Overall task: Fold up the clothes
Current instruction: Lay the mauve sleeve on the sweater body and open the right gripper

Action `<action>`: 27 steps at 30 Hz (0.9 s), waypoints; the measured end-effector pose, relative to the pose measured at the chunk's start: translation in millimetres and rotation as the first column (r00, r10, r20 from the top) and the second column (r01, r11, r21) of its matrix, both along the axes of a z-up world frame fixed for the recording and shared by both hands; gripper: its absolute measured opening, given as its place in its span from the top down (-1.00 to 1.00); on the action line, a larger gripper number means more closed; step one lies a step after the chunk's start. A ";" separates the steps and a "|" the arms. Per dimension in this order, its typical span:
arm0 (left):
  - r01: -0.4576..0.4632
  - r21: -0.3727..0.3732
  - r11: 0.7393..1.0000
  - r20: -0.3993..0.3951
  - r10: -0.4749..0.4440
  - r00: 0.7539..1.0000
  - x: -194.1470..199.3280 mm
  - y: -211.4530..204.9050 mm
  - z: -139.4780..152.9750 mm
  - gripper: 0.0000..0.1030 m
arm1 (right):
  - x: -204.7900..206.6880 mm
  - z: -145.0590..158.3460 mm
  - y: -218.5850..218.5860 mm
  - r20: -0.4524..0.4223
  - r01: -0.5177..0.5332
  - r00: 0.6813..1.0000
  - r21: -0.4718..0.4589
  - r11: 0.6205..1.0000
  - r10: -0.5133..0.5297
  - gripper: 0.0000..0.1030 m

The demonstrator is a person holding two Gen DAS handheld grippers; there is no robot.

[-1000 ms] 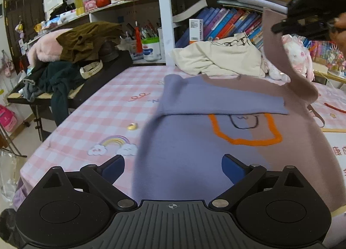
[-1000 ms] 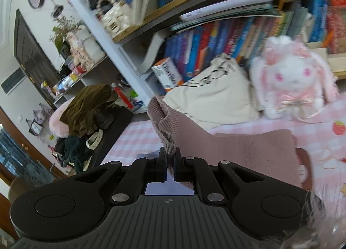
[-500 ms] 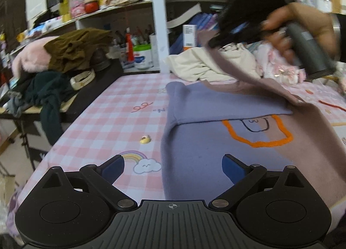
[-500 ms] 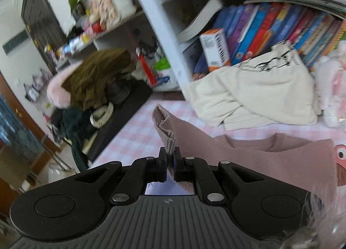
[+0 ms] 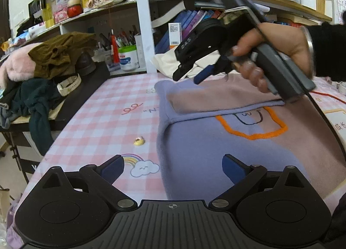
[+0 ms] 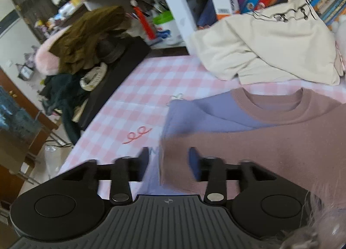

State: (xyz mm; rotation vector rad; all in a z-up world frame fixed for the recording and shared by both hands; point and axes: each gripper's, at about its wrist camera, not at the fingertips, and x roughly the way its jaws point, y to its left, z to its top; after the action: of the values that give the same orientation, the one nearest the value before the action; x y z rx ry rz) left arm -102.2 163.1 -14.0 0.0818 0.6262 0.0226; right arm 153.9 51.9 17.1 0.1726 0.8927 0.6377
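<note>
A lilac and mauve sweater [image 5: 216,145] with an orange outline on its chest lies flat on the pink checked tablecloth [image 5: 103,115]. Its mauve sleeve [image 5: 216,100] is folded across the chest over the lilac one. My right gripper [image 5: 186,78], held by a hand [image 5: 270,54], hovers open just above the sleeve's end. In the right wrist view the right gripper [image 6: 169,158] is open, and the sleeve [image 6: 216,141] lies loose below its fingers. My left gripper [image 5: 173,168] is open above the sweater's lower left part and holds nothing.
A cream garment [image 6: 270,50] lies at the back against the bookshelf [image 5: 194,22]. A heap of dark, olive and pink clothes [image 5: 43,72] covers the black side table on the left. A small yellow object [image 5: 139,141] sits on the cloth left of the sweater.
The right gripper carried the mauve sleeve leftward across the chest, lowered it and opened; the sleeve now lies flat. The left gripper stayed open and drifted slightly.
</note>
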 end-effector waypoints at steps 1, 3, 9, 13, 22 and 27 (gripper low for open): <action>-0.004 -0.006 1.000 0.000 0.004 1.000 0.9 1.4 -0.1 -0.95 | -3.8 1.9 -2.6 0.000 -0.004 1.000 0.002 1.000 0.004 0.17; -0.010 -0.019 1.000 0.001 0.010 1.000 2.9 3.8 -0.3 -0.97 | -12.9 5.0 -11.4 -0.008 0.004 1.000 0.004 1.000 -0.004 0.15; -0.015 -0.039 0.999 -0.013 0.015 1.000 13.1 8.6 -3.3 -0.98 | -57.8 3.9 -65.9 -0.015 0.079 0.997 -0.045 0.996 -0.079 0.00; -0.028 -0.079 0.997 -0.045 0.025 0.999 23.1 11.8 -8.8 -0.98 | -96.2 -7.4 -122.6 -0.045 0.166 0.984 -0.079 0.983 -0.170 -0.02; -0.107 -0.191 0.976 -0.149 0.079 0.986 34.1 21.1 -14.8 -0.97 | -168.7 -18.2 -226.9 -0.036 0.415 0.905 -0.150 0.898 -0.424 -0.02; -0.205 -0.277 0.939 -0.226 0.143 0.963 29.5 27.2 -16.4 -0.95 | -187.3 -27.2 -250.2 -0.036 0.426 0.897 -0.190 0.885 -0.440 -0.02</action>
State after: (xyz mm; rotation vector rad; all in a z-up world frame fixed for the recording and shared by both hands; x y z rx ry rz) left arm -72.7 190.4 -30.5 -0.2687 0.8339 0.0927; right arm -33.4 -198.3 -10.1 0.2294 0.9432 0.1314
